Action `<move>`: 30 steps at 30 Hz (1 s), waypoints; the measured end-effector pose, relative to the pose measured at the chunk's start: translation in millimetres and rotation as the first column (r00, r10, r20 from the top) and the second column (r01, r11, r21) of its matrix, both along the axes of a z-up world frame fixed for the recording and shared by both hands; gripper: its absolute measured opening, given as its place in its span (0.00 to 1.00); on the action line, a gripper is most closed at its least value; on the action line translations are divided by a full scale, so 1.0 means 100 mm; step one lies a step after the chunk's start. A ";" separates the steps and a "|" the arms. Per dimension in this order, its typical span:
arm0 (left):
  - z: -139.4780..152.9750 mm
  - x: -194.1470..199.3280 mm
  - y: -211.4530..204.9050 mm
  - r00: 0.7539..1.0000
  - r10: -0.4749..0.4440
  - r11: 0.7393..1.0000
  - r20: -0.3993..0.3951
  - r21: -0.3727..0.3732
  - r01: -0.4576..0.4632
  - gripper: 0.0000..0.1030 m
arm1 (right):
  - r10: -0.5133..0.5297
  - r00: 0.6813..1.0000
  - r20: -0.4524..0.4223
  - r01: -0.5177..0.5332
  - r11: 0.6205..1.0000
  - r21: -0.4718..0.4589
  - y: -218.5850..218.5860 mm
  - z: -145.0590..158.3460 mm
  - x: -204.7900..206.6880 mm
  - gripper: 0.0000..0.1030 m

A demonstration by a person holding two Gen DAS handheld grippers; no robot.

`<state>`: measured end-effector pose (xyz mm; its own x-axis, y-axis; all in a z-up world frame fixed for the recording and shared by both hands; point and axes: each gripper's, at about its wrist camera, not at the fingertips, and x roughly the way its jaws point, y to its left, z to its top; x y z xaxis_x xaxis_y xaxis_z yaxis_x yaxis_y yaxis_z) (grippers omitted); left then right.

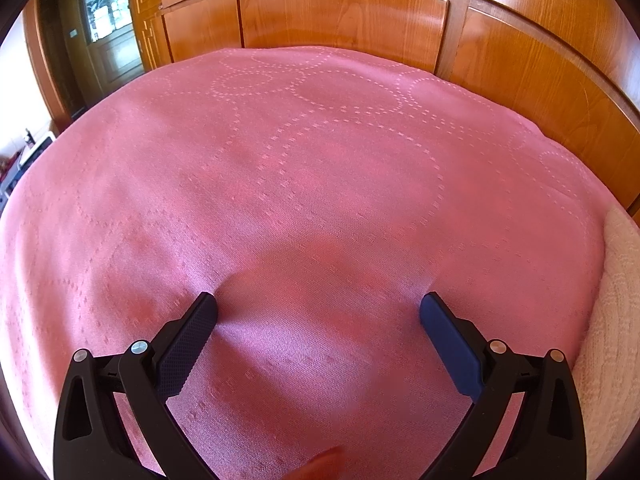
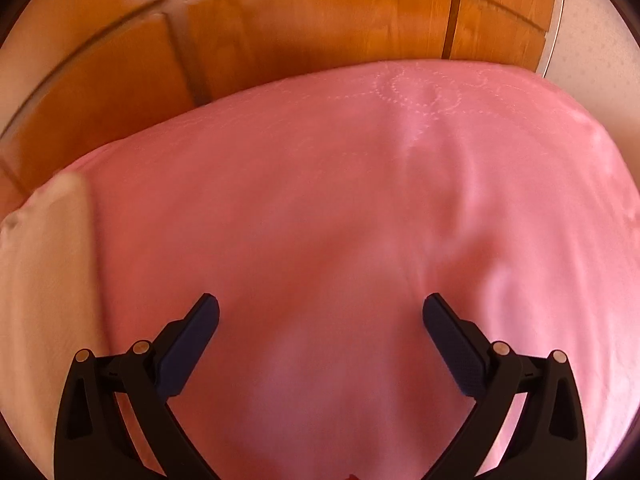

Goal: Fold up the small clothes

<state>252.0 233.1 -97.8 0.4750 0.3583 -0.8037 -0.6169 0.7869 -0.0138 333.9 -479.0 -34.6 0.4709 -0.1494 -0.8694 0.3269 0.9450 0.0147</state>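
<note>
A cream-white knitted cloth shows at the right edge of the left wrist view (image 1: 612, 320) and at the left edge of the right wrist view (image 2: 44, 280), lying on the pink bedspread (image 1: 312, 184). My left gripper (image 1: 318, 306) is open and empty, its fingers resting just above the pink cover, left of the cloth. My right gripper (image 2: 320, 306) is open and empty over the pink cover (image 2: 360, 200), right of the cloth. The right wrist view is blurred.
A wooden panelled wardrobe (image 1: 340, 16) stands right behind the bed and also fills the top of the right wrist view (image 2: 280, 28). A glazed door (image 1: 104, 12) and a small side table with items (image 1: 28, 156) sit at the far left.
</note>
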 end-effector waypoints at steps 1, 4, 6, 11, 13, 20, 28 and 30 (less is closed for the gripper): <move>0.02 -0.02 0.00 1.000 -0.001 1.000 0.007 -0.004 0.001 0.97 | 0.017 0.999 0.040 -0.016 0.999 -0.035 0.11 0.14 -0.14 0.98; 0.17 -0.20 -0.05 0.998 0.044 0.999 0.036 0.023 -0.045 0.97 | 0.097 0.986 0.133 -0.074 0.983 -0.169 0.57 0.57 -0.64 0.98; 0.37 -0.45 -0.21 0.989 0.078 0.991 0.124 0.097 -0.090 0.97 | 0.102 0.976 0.191 -0.052 0.966 -0.253 0.91 0.82 -1.01 0.98; 0.80 -1.21 -1.03 0.963 -0.111 0.963 0.247 0.265 0.043 0.97 | 0.058 0.947 0.317 -0.016 0.991 -0.134 1.51 1.11 -1.73 0.98; 0.85 -1.44 -1.33 0.953 -0.195 0.952 0.230 0.278 0.128 0.97 | 0.056 0.941 0.334 -0.039 0.998 -0.058 1.76 1.13 -1.96 0.98; 0.97 -2.10 -2.39 0.858 -0.472 0.874 0.201 0.235 0.426 0.97 | 0.180 0.927 0.329 -0.156 0.983 -0.099 2.58 1.06 -2.33 0.98; 0.92 -2.20 -2.82 0.821 -0.534 0.843 0.202 0.205 0.498 0.97 | 0.204 0.950 0.238 -0.184 0.977 -0.104 2.85 0.91 -2.43 0.98; 0.89 -2.23 -2.85 0.812 -0.551 0.831 0.190 0.208 0.515 0.97 | 0.207 0.952 0.226 -0.186 0.976 -0.110 2.90 0.91 -2.46 0.98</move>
